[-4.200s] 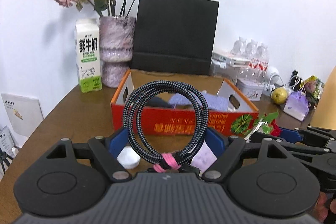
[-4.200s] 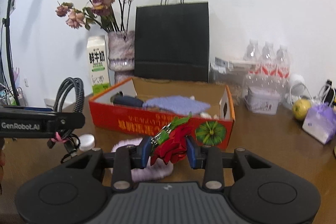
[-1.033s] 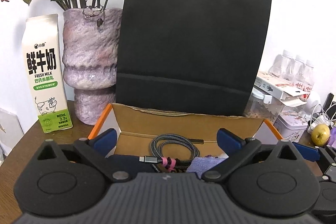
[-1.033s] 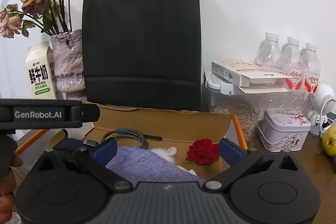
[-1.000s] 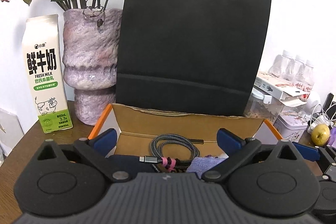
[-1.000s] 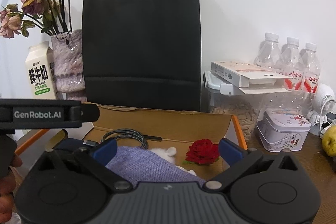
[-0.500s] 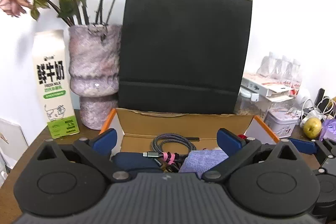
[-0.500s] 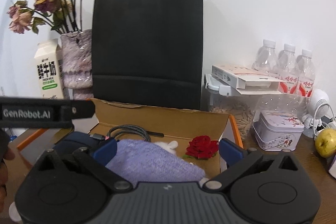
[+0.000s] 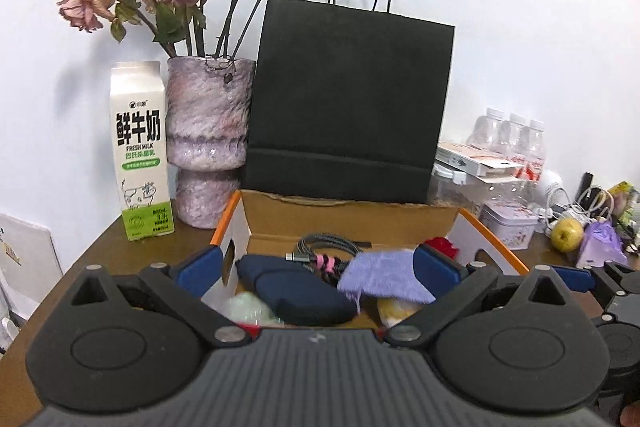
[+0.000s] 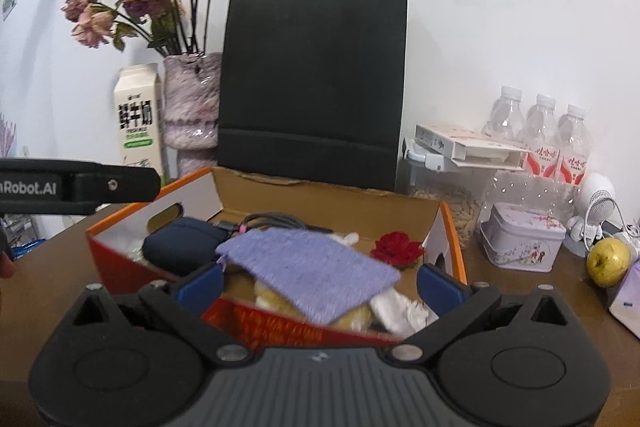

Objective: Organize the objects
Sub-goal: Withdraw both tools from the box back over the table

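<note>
Braided grey cable (image 9: pixel 326 253), pink-tied coil inside orange box (image 9: pixel 230 223); both hand-held grippers spread wide, empty.

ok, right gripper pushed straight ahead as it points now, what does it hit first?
Probably the purple cloth lying on top in the orange box, right between the open jaws of the right gripper. Depth is uncertain; the box's near wall sits lower.
</note>
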The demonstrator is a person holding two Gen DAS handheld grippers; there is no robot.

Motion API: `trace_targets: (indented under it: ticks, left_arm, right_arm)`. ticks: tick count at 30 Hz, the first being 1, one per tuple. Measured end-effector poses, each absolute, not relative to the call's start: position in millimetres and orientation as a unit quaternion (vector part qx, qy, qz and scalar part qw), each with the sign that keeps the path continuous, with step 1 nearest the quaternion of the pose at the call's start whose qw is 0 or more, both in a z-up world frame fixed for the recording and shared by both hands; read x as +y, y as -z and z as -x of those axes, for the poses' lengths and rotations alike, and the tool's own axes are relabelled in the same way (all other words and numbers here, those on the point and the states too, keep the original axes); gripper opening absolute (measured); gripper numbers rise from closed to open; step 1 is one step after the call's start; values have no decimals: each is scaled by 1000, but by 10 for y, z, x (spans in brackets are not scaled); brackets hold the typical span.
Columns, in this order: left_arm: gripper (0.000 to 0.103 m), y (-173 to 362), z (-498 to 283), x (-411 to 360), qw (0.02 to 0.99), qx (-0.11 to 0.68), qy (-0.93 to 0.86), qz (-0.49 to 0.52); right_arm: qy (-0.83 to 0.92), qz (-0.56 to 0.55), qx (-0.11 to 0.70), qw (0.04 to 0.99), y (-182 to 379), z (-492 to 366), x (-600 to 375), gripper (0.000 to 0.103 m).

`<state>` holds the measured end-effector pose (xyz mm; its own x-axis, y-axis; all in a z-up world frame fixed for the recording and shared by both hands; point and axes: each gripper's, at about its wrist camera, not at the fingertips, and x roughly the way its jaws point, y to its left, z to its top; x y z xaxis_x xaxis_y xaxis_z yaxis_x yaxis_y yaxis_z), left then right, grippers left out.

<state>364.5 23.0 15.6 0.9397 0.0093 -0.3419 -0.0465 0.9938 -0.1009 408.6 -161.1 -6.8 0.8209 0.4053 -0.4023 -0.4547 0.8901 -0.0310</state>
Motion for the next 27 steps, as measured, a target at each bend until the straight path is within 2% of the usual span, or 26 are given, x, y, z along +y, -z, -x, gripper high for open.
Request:
trace_targets:
  ticks: [27]
  left_arm:
    - [103, 116, -2662, 335, 977, 207, -33, 34]
  right_arm:
    - [-214, 27, 204, 955, 200, -3127, -1937, 103]
